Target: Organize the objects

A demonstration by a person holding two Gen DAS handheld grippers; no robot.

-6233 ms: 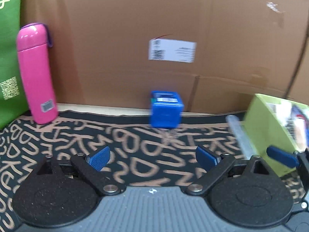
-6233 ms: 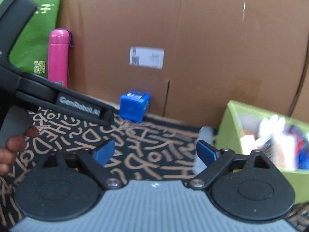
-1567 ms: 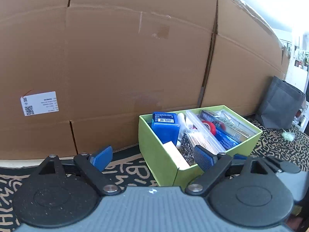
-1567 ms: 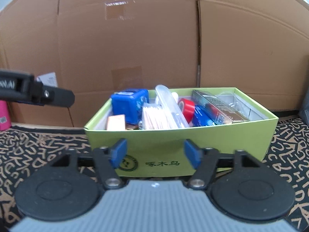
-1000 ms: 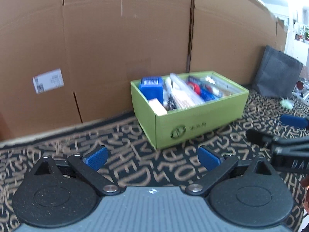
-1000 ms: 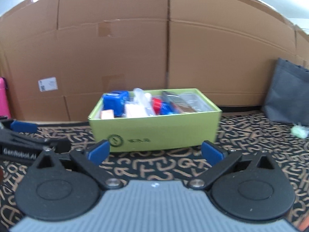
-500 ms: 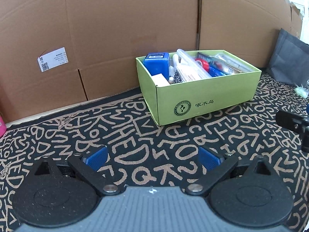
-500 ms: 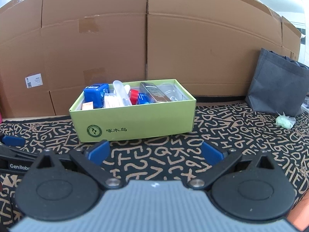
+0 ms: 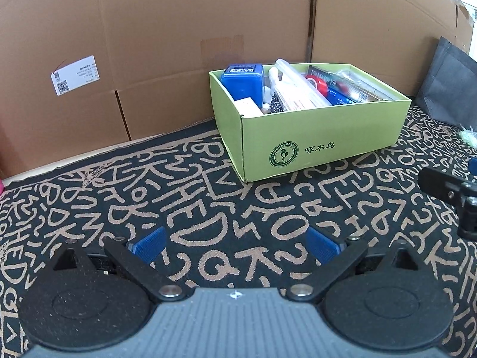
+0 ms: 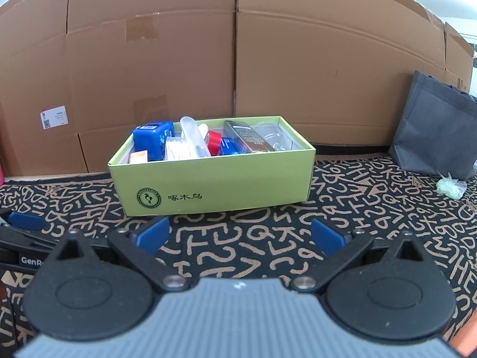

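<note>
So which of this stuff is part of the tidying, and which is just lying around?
Part of the job:
green box
blue cube in it
red tape in it

Lying about:
grey bag
cardboard wall
white label
green wad

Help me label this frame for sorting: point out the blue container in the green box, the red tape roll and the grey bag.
blue container (image 10: 152, 140): right wrist view, on its front face.
red tape roll (image 10: 213, 140): right wrist view, on its red outer side.
grey bag (image 10: 432, 131): right wrist view, on its front panel.
</note>
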